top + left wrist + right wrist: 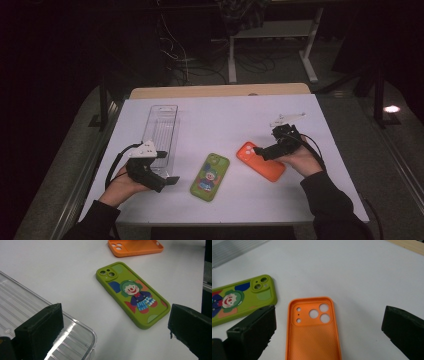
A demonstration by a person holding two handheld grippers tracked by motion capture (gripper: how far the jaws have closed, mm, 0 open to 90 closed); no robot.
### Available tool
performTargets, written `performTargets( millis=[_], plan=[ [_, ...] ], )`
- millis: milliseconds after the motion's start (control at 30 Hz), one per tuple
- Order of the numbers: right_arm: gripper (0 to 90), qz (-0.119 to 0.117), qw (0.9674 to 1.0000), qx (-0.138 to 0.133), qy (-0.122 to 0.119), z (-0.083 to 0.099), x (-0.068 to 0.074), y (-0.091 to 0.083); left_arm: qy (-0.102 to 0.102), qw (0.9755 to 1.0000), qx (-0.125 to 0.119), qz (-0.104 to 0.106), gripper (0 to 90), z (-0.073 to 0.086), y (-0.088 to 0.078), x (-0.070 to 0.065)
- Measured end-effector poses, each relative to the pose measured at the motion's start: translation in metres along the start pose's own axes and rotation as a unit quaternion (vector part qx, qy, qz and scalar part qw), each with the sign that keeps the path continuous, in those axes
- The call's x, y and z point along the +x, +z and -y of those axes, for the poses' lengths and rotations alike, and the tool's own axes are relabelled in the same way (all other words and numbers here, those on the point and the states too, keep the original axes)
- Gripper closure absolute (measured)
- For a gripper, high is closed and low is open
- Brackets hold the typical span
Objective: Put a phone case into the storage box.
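Two phone cases lie on the white counter (220, 117); the orange case (261, 161) is partly covered in the high view by the right tongs (259, 149), and in the right gripper view its lower end is cut off by the bottom edge; the green case (210, 176), printed with a clown figure, shows whole in the high view and the left gripper view, but is cut off at 9 o'clock in the right gripper view; the room beyond the counter is dark and hard to make out.

Both forearms in dark sleeves come in from 6 o'clock; the left hand (125, 185) grips its tool near the counter's 7 o'clock corner, with the left tongs (167, 179) pointing toward 3 o'clock; the right hand (301, 160) sits at about 4 o'clock of the counter's middle, with its tongs pointing toward 9 o'clock over the orange case.

Left tongs stand wide and hold nothing; the green case lies just beyond them at 3 o'clock in the high view, and between and beyond the jaws in the left gripper view; a clear plastic tray (161, 132) lies beside the left jaw.

Right tongs also stand wide and hold nothing; the orange case lies hollow side up between the jaws; whether they touch it I cannot tell.
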State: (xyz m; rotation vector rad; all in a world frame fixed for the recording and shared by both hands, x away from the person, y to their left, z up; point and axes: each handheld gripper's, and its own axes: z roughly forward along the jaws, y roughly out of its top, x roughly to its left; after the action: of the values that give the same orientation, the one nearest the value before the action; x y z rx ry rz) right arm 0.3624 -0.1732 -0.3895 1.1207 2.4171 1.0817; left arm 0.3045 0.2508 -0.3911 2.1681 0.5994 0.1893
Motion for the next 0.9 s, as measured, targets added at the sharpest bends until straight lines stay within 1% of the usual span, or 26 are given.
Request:
performTargets(
  millis=[100, 167, 300, 400, 533, 600, 733, 833, 900],
  plan=[
    [0.0, -0.002, 1.0, 0.008, -0.001, 0.002, 0.001, 0.005, 0.001, 1.0, 0.001, 0.0, 0.0, 0.0, 0.0, 0.0],
    [0.0, -0.001, 0.9998, 0.02, 0.0, 0.004, 0.002, 0.01, 0.0, 1.0, 0.001, 0.0, 0.0, 0.0, 0.0, 0.0],
    [0.0, -0.001, 0.9994, 0.035, 0.0, 0.008, 0.003, 0.017, -0.001, 1.0, 0.001, 0.0, 0.0, 0.0, -0.001, 0.0],
    [0.0, -0.002, 0.9992, 0.041, 0.001, 0.011, 0.004, 0.02, 0.0, 1.0, 0.002, 0.0, 0.0, 0.0, -0.001, 0.0],
    [0.0, -0.004, 0.9986, 0.053, -0.006, 0.014, 0.006, 0.026, 0.0, 1.0, 0.0, 0.0, 0.0, 0.0, -0.001, 0.001],
    [0.0, -0.002, 0.9983, 0.057, -0.009, 0.016, 0.008, 0.029, 0.001, 1.0, 0.003, 0.0, 0.0, 0.0, -0.002, 0.001],
    [0.0, -0.005, 0.997, 0.076, -0.014, 0.022, 0.011, 0.038, 0.001, 1.0, 0.002, 0.0, 0.0, 0.0, -0.002, 0.0],
    [0.0, -0.005, 0.9962, 0.086, -0.015, 0.026, 0.012, 0.041, 0.001, 1.0, 0.003, 0.0, 0.0, 0.0, -0.002, 0.0],
    [0.0, -0.005, 0.9953, 0.095, -0.021, 0.028, 0.012, 0.044, 0.001, 1.0, 0.002, -0.001, 0.0, 0.0, -0.002, 0.0]
  ],
)
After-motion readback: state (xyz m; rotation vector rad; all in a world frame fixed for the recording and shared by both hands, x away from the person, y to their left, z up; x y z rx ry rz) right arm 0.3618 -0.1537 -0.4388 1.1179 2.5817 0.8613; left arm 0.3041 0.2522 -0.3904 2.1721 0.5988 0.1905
